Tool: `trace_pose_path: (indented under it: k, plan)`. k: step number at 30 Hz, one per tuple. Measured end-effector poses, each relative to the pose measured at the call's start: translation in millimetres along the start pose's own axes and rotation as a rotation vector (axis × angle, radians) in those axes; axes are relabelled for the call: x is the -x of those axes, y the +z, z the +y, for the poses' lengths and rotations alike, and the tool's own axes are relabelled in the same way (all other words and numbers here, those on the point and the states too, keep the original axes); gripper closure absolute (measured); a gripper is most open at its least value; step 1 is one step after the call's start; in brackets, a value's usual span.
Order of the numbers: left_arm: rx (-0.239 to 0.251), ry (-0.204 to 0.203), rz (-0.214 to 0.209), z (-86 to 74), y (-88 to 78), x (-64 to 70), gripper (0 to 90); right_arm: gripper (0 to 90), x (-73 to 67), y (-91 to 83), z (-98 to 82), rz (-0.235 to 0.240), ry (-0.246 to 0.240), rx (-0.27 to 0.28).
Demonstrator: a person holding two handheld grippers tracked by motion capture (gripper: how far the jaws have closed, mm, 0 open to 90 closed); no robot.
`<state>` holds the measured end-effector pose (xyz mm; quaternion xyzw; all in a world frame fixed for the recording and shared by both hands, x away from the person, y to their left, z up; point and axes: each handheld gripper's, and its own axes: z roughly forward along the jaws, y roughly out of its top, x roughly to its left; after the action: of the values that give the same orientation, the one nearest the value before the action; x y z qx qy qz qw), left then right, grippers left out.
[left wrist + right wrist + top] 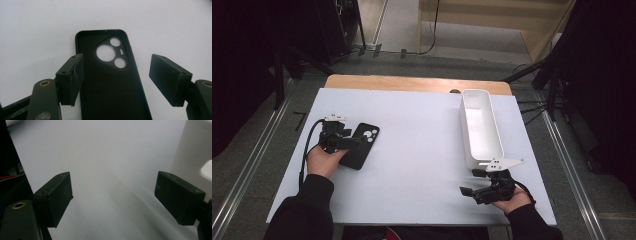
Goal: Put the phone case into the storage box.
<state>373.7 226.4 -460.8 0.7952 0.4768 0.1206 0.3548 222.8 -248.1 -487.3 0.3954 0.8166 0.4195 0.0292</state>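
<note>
At nine o'clock on the tabletop (412, 130), the released left claw (116, 77) straddles a black phone case (110, 82), likely needing to clench next; the right claw (113, 200) rests released.

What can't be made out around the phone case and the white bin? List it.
- Phone case: its near end runs off the bottom edge of the left gripper view; in the high view the left gripper covers its left side.
- Whether the left jaw touches the case: unclear in the left gripper view.
- White bin: cut by the right edge of the right gripper view; its near end sits behind the right gripper in the high view.
</note>
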Motion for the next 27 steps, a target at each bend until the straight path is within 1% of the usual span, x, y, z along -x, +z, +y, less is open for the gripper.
trace_pose_path:
  k: [1,2,3,5,7,9,11,13,16,17,19,20,23,25,27]
  plan:
    - [0.009,-0.002,-0.001,-0.2,0.0,0.1,22.8,13.1,0.0,0.0,0.0,0.0,0.0,0.0]
    - [0.014,-0.008,0.005,0.3,-0.6,-0.3,11.5,13.1,0.0,0.0,0.0,-0.001,-0.001,0.0]
    - [0.024,-0.02,0.0,0.2,-0.8,-0.2,0.0,13.1,-0.2,0.0,0.0,0.0,-0.001,0.0]
    - [0.03,-0.025,0.017,-0.1,-1.2,1.0,0.0,13.1,-0.4,-0.1,-0.1,0.0,-0.001,0.0]
    - [0.028,-0.029,0.016,-0.8,-0.4,1.5,0.0,13.1,-0.4,-0.2,-0.1,0.0,0.001,0.002]
    - [0.025,-0.026,0.024,-2.3,1.5,2.5,0.0,13.1,-0.4,-0.3,-0.2,-0.001,0.001,0.003]
    - [0.016,-0.014,0.037,-3.5,3.5,3.6,0.0,13.1,-0.3,-0.3,-0.2,0.0,0.0,0.002]
    - [0.012,-0.014,0.046,-4.8,5.1,4.0,0.0,13.1,-0.3,-0.2,-0.1,0.001,0.001,0.001]
    - [0.028,-0.04,0.04,-6.9,6.4,2.7,0.0,13.1,-0.4,0.1,-0.1,0.002,0.0,-0.001]
    - [0.027,-0.051,0.039,-7.6,6.6,1.9,0.0,13.1,-0.5,0.2,-0.1,0.002,0.0,-0.002]
    - [0.024,-0.04,0.053,-8.4,7.1,1.6,0.0,13.1,-0.9,0.2,-0.2,0.004,0.005,-0.006]
    - [0.032,-0.041,0.062,-9.2,7.9,2.6,0.0,13.1,-0.9,0.3,-0.2,0.004,0.003,-0.006]
    - [0.04,-0.049,0.06,-11.2,8.5,2.5,0.0,13.1,-0.8,0.3,-0.2,0.004,0.004,-0.006]
    - [0.054,-0.047,0.074,-12.9,9.9,3.2,0.0,13.1,-0.7,0.3,-0.2,0.004,0.005,-0.006]
    - [0.049,-0.047,0.067,-14.6,12.0,3.2,0.0,13.1,-0.8,0.3,-0.2,0.004,0.005,-0.007]
